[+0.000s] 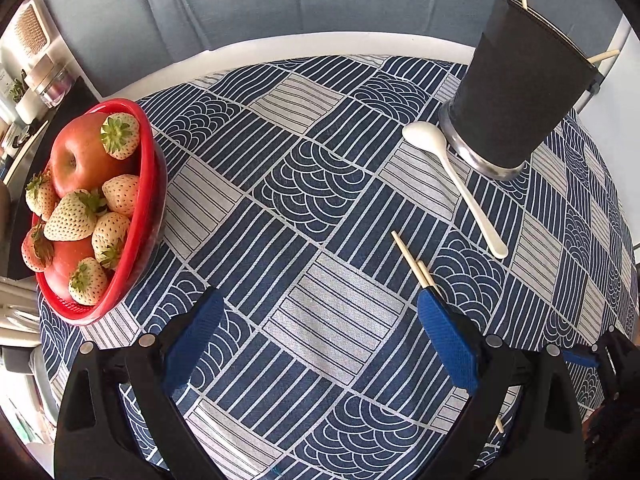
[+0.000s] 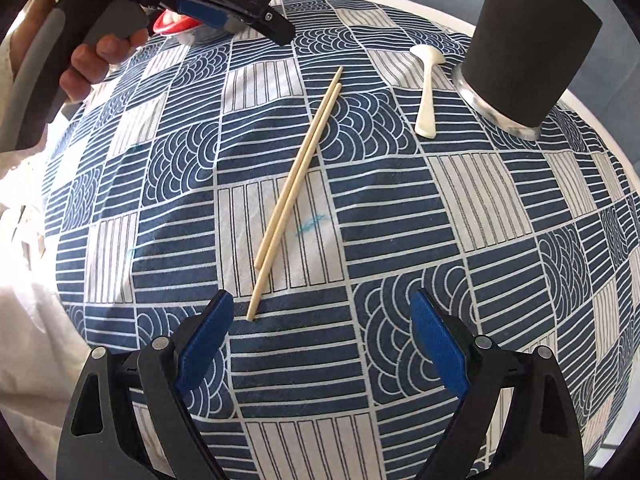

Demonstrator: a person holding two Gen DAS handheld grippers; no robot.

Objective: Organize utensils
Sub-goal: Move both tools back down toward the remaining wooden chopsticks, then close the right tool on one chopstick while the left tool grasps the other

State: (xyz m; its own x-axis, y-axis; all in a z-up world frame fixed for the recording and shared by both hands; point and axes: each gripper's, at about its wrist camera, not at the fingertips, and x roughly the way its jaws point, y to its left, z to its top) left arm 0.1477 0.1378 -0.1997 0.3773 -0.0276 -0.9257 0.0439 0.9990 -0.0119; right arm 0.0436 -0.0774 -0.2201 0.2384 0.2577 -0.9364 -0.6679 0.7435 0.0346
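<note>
A pair of pale wooden chopsticks [image 2: 300, 184] lies side by side on the patterned tablecloth. Its near end is just inside the left fingertip of my right gripper [image 2: 322, 300], which hangs open over the cloth with nothing between its fingers. My left gripper [image 1: 318, 298] is also open and holds nothing. The chopsticks [image 1: 412, 258] run behind its right finger. A white spoon [image 1: 452, 172] rests against the foot of a black utensil cup [image 1: 516, 92], which has chopsticks standing in it. In the right wrist view a hand [image 2: 100, 60] holds the left gripper [image 2: 276, 28] at the top left.
A red bowl [image 1: 154, 184] of apples and pale strawberries stands at the left on the tablecloth [image 1: 320, 200]. The round white table's rim [image 1: 280, 46] shows at the back. One of the right gripper's fingers [image 1: 580, 358] pokes in at the lower right. A white sleeve [image 2: 32, 340] fills the left edge.
</note>
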